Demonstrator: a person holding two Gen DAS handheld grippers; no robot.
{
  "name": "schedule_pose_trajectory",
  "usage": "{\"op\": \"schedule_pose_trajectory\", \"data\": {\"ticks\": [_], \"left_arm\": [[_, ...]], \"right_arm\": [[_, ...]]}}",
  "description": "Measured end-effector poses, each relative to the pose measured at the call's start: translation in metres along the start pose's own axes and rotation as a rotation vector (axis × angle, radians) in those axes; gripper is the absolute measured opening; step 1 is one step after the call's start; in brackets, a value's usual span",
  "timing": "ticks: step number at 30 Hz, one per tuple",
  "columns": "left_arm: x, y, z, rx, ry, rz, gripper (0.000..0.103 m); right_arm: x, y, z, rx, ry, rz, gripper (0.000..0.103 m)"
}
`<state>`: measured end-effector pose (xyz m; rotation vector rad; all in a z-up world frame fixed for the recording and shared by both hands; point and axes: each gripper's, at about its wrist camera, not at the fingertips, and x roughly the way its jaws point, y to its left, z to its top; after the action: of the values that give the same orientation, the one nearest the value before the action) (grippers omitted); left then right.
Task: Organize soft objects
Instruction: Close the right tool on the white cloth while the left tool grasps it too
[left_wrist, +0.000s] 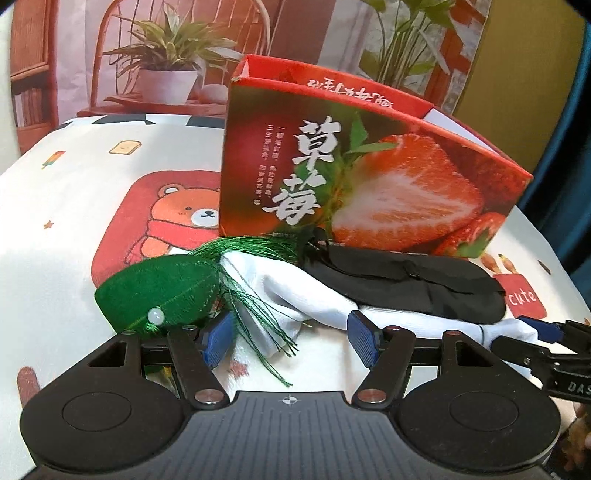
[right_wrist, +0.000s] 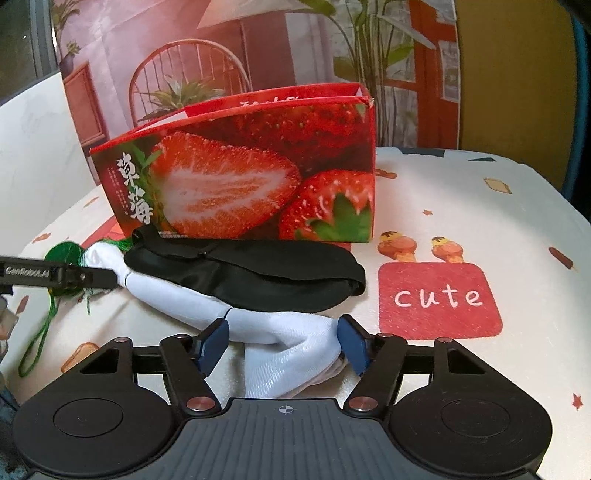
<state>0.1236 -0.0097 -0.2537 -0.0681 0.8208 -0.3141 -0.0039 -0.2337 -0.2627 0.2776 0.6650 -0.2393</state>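
A white cloth (left_wrist: 295, 295) lies twisted on the table in front of a red strawberry box (left_wrist: 369, 177). A black eye mask (left_wrist: 406, 284) lies on the cloth. A green leaf ornament (left_wrist: 159, 291) with green tassel threads sits at the cloth's left end. My left gripper (left_wrist: 290, 339) is open, its blue pads on either side of the cloth's left end. My right gripper (right_wrist: 284, 343) is open around the cloth's (right_wrist: 288, 332) right end, with the mask (right_wrist: 251, 273) and box (right_wrist: 258, 177) beyond. The leaf (right_wrist: 66, 254) shows at far left.
The table wears a cartoon tablecloth with a bear print (left_wrist: 177, 218) and a red "cute" patch (right_wrist: 439, 299). A printed backdrop with plants and a chair stands behind the box. The other gripper's fingers reach in from the side in each view.
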Motion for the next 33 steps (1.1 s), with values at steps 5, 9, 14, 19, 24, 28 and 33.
{"op": "schedule_pose_trajectory", "data": {"ticks": [5, 9, 14, 19, 24, 28, 33], "left_arm": [[0.0, 0.008, -0.001, -0.023, 0.011, -0.018, 0.013], [-0.009, 0.005, -0.005, -0.015, -0.012, -0.044, 0.008], [-0.031, -0.006, -0.004, 0.021, -0.068, -0.061, 0.006], [-0.059, -0.016, 0.002, 0.058, -0.148, -0.085, 0.006], [-0.079, -0.019, 0.01, 0.055, -0.208, -0.089, 0.006], [-0.073, -0.015, 0.012, 0.029, -0.178, -0.079, 0.006], [-0.046, -0.014, 0.004, 0.045, -0.09, -0.094, 0.013]], "right_arm": [[0.0, -0.002, 0.001, 0.001, 0.0, 0.004, 0.049], [-0.002, -0.002, 0.002, 0.006, 0.002, 0.023, 0.035], [-0.01, -0.004, 0.006, 0.021, -0.025, 0.038, 0.024], [-0.029, -0.005, 0.014, 0.035, -0.104, 0.051, 0.02], [-0.048, -0.007, 0.027, 0.039, -0.175, 0.056, 0.019], [-0.056, -0.008, 0.037, 0.031, -0.206, 0.045, 0.018], [-0.046, -0.017, 0.035, 0.059, -0.174, 0.016, 0.018]]}}
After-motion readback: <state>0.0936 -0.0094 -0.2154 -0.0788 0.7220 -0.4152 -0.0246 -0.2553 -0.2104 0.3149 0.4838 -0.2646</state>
